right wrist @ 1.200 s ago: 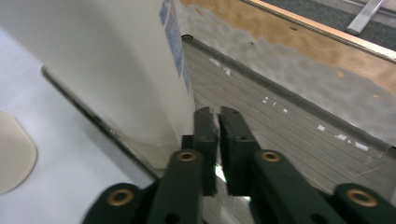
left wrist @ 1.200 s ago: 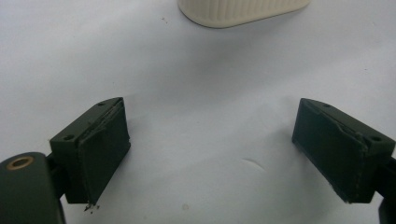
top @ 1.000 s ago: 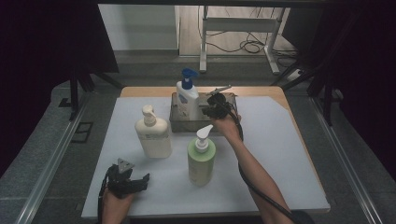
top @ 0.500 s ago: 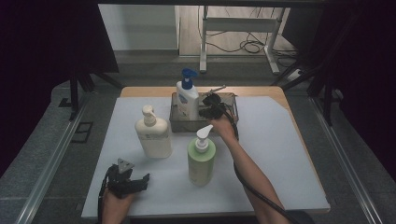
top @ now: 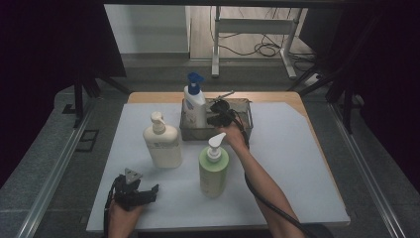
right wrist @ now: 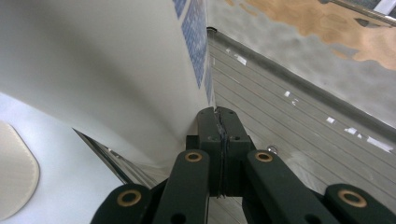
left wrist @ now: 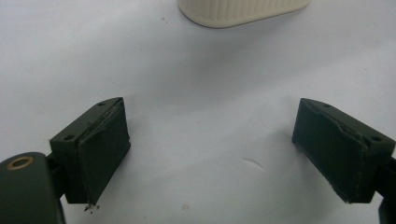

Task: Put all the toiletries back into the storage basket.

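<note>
1. The white bottle with the blue pump [top: 194,103] stands upright in the left part of the metal basket [top: 243,107], at the far middle of the white mat [top: 297,163].
2. Your right gripper [top: 221,117] is inside that basket, just to the right of the bottle. In the right gripper view its jaws are pressed flat together with nothing between them, and their tips [right wrist: 219,122] sit against the bottle's white wall [right wrist: 102,70], beside its blue label.
3. The same view shows the basket's ridged metal floor [right wrist: 299,135] running off past the jaws.
4. Nearer to you, the cream pump bottle [top: 162,142] stands on the mat to the left of the basket, and the green pump bottle [top: 213,167] stands just in front of your right wrist.
5. Your left gripper [top: 133,191] rests at the near left of the mat, well apart from the basket. Its jaws stand wide apart over bare mat, holding nothing [left wrist: 212,149].
6. In the left gripper view, the ribbed base of the cream bottle [left wrist: 243,9] lies ahead of those open jaws, not touching them.
</note>
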Demonstrator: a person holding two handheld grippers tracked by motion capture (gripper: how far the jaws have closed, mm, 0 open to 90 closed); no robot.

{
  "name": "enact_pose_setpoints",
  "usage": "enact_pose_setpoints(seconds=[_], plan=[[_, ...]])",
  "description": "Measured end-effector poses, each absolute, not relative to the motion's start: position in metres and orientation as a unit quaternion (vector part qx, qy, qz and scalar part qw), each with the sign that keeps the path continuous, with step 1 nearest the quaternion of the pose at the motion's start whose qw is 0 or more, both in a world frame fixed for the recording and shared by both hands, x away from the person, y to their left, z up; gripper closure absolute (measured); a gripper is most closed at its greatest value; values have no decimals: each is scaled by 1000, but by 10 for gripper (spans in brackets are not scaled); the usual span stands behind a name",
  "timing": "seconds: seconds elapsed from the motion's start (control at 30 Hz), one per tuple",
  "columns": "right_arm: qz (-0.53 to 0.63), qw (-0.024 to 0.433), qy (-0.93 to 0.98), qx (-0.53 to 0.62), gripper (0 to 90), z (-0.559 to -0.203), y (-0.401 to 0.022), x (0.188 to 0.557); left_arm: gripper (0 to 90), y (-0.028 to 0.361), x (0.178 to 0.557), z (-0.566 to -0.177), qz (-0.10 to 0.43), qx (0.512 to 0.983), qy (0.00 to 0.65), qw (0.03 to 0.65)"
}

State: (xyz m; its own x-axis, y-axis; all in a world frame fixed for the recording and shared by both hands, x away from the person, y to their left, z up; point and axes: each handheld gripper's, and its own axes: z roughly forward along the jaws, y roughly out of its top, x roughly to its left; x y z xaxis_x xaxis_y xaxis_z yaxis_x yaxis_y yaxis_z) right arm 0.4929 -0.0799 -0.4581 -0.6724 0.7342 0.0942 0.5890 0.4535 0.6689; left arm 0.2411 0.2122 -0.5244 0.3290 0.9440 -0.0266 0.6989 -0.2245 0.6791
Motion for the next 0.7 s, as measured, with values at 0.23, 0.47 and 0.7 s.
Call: enact_pose_setpoints(seconds=[0.23,0.47,0.7], plan=[[348,100,847,390,886,-461,-75,494,105,212,241,-524,201,756,543,305],[349,96,847,389,886,-463,-69,494,105,212,241,-524,201,756,543,304],[351,91,847,389,887,-463,-68,494,105,212,241,-524,201,756,543,304]])
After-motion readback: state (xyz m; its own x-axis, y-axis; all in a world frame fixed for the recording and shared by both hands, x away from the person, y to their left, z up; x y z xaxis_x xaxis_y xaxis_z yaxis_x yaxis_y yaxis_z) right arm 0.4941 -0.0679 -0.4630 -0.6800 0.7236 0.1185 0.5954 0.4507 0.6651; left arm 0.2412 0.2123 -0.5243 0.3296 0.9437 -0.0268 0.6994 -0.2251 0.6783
